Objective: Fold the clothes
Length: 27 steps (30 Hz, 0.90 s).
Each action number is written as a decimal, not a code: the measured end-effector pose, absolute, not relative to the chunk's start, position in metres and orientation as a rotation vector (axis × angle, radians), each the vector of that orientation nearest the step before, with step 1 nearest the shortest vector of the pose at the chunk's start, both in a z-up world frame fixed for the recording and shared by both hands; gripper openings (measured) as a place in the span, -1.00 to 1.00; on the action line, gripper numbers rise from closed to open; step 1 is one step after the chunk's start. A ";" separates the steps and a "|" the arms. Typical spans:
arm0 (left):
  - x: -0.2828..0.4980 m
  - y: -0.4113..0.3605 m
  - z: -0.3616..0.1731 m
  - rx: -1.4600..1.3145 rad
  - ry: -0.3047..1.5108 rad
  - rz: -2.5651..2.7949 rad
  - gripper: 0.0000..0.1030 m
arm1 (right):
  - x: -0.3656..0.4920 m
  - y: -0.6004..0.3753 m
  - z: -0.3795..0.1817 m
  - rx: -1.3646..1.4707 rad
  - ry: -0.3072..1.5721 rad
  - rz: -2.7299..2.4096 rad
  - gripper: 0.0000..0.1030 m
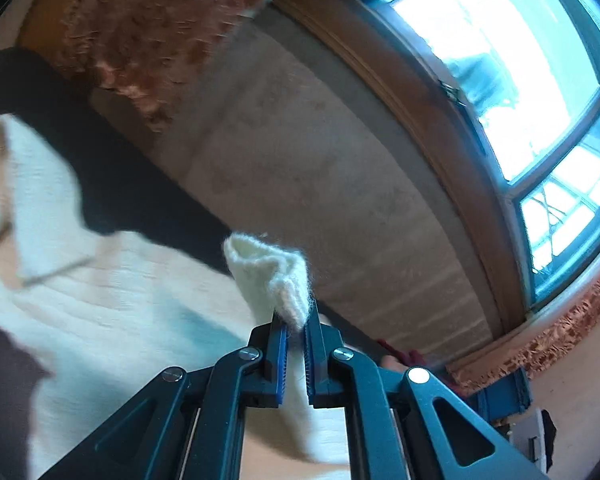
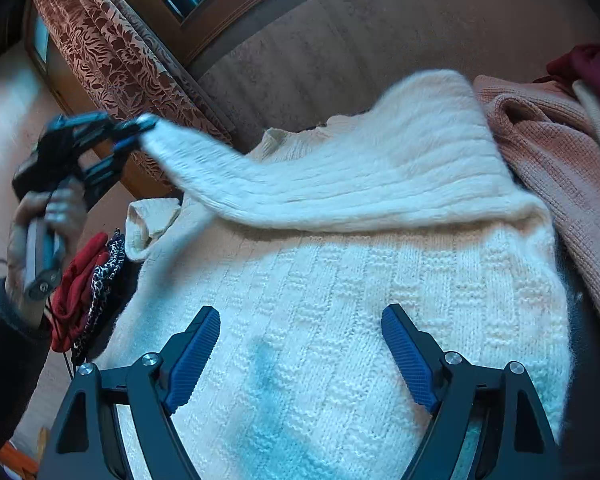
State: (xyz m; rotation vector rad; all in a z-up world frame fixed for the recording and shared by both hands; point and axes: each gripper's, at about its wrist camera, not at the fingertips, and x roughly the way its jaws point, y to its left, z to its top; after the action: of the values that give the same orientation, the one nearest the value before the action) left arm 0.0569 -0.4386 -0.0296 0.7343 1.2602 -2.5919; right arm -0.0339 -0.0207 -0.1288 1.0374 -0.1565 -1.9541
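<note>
A cream knitted sweater [image 2: 332, 300] lies spread on the dark surface, filling the middle of the right wrist view. My left gripper [image 1: 296, 322] is shut on the cuff of the sweater's sleeve [image 1: 272, 272] and holds it up in the air. The right wrist view shows that same left gripper [image 2: 134, 136] at the far left, in a person's hand, with the sleeve [image 2: 320, 184] stretched from it across the sweater's upper part. My right gripper [image 2: 300, 354] hovers open just above the sweater's body, its blue pads [image 2: 194, 360] wide apart with nothing between them.
A pink knitted garment [image 2: 556, 152] and a dark red one [image 2: 588, 64] lie at the right. Red and leopard-print cloth [image 2: 88, 292] hangs off the left edge. A sofa back [image 2: 360, 40], a patterned curtain [image 2: 112, 56] and a window [image 1: 512, 80] stand behind.
</note>
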 end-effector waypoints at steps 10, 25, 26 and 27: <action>0.083 -0.456 -0.120 0.999 1.055 -2.470 -0.89 | -0.039 -0.012 -0.123 1.060 -0.212 -1.978 0.43; 0.089 -0.475 -0.141 1.028 1.252 -2.517 -0.58 | -0.176 -0.018 -0.109 1.190 -0.301 -2.170 0.27; 0.087 -0.477 -0.139 1.020 1.279 -2.516 -0.55 | -0.182 -0.022 -0.111 1.207 -0.308 -2.164 0.27; 0.085 -0.478 -0.137 1.011 1.292 -2.518 -0.54 | -0.189 -0.026 -0.114 1.224 -0.315 -2.158 0.25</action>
State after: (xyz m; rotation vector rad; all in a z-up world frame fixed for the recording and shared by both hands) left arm 0.0853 -0.4782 -0.1373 1.0109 1.2917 -2.5177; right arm -0.1886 -0.0262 -0.1138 1.2239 -0.3154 -2.1580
